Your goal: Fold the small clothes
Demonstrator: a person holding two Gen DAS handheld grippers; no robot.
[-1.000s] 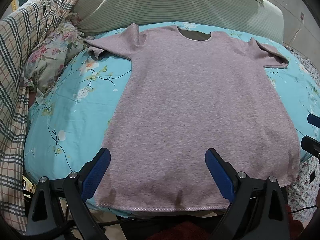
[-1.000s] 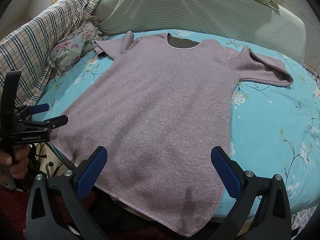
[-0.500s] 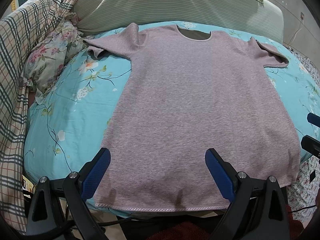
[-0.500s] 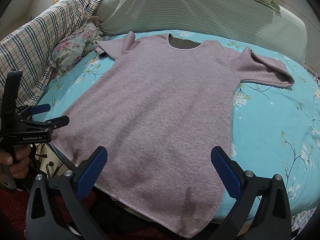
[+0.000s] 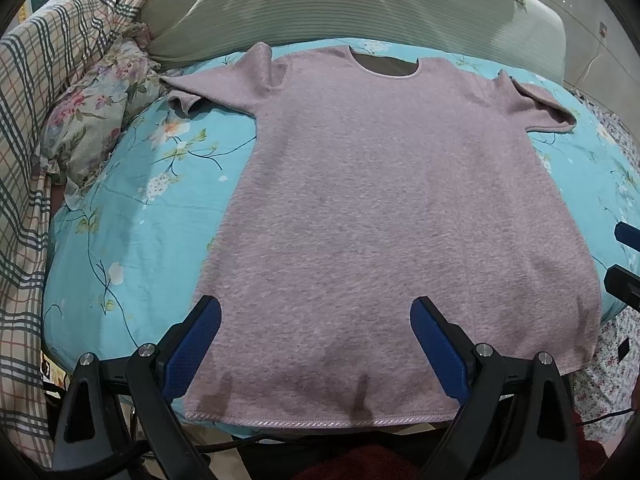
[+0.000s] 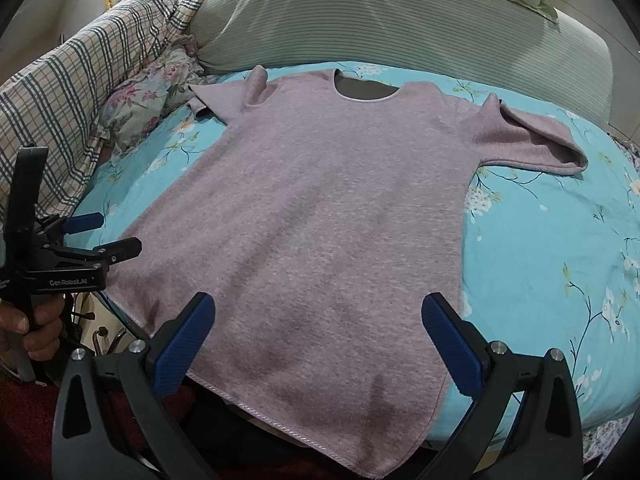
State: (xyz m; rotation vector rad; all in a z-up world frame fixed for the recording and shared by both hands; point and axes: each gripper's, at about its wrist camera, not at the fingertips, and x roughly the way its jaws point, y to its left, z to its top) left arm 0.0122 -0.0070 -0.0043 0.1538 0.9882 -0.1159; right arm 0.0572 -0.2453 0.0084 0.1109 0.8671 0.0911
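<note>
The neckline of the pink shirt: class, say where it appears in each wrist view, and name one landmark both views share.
Left wrist view: the neckline sits top centre, at the far end of the pink shirt.
Right wrist view: the neckline is upper centre, slightly left of the middle.
Shared landmark: the green striped pillow just behind it.

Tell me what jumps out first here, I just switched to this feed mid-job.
A mauve short-sleeved shirt lies spread flat, neckline away from the cameras, in the middle of a turquoise floral bedsheet, not yet folded. The left gripper and the right gripper are both open above its near hem, holding nothing. A plaid blanket is bunched along the left edge of the bed.
</note>
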